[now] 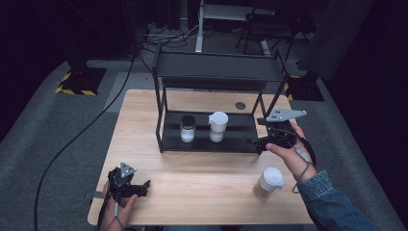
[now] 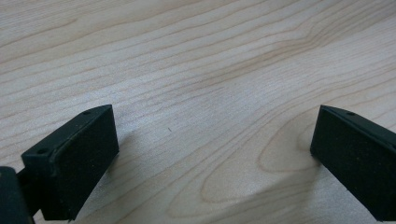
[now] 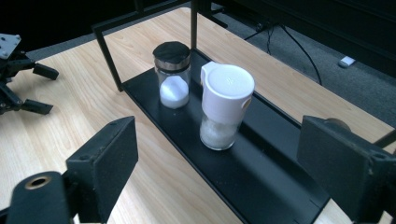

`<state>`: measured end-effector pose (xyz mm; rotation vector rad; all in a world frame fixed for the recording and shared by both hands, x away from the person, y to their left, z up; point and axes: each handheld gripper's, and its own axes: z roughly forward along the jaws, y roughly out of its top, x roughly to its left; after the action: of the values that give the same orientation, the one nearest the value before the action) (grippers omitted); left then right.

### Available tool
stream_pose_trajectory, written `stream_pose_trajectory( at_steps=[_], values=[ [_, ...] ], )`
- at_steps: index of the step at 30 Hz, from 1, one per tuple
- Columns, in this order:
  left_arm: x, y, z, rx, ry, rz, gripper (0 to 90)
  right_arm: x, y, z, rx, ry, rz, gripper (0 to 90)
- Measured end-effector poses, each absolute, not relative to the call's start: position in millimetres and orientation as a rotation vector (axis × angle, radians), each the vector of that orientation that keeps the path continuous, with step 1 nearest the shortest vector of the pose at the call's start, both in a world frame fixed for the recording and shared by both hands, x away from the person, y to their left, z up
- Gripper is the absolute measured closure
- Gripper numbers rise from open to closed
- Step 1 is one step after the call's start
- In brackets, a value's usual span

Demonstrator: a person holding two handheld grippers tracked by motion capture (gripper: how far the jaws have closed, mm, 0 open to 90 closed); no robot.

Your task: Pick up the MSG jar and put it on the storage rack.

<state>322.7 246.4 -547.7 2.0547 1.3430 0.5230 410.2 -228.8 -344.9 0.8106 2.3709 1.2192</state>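
- The wooden table (image 1: 192,202) takes up the middle of the high view, light grain, mostly bare at the bottom.
- The black two-level rack (image 1: 216,72) sits at the centre top of the table, and its lower shelf (image 3: 261,163) runs diagonally across the right gripper view.
- The right gripper (image 1: 260,142) sits at the right end of that shelf, in the centre right of the high view. Its jaws stand wide apart with nothing between them, pointed along the shelf toward the jars.
- The left gripper (image 1: 144,185) is parked at the lower left of the high view, jaws spread over bare wood, not gripping anything.
- The white-capped jar (image 3: 224,107) stands upright on the shelf, dead centre in the right gripper view and the nearer of the two to the right gripper. I'd guess it's the one being lined up.
- The black-lidded jar (image 3: 172,74) stands just beside it, up and left in that view, white powder inside.
- A third jar (image 1: 269,183) with a white cap stands off the rack at the lower right of the high view, close to the person's right forearm.
- What could go sideways: the two shelf jars are close together, so a wide jaw could clip the black-lidded one and tip it. The forearm could also knock the table jar on the way back.
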Motion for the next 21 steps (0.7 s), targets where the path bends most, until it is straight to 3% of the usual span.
stream_pose_trajectory(
  at_steps=[21],
  values=[
    [322.6,246.4,-547.7,2.054,1.344,0.523,0.5,373.9,-267.0,-343.8,0.834,2.350,1.227,12.3]
  ],
)
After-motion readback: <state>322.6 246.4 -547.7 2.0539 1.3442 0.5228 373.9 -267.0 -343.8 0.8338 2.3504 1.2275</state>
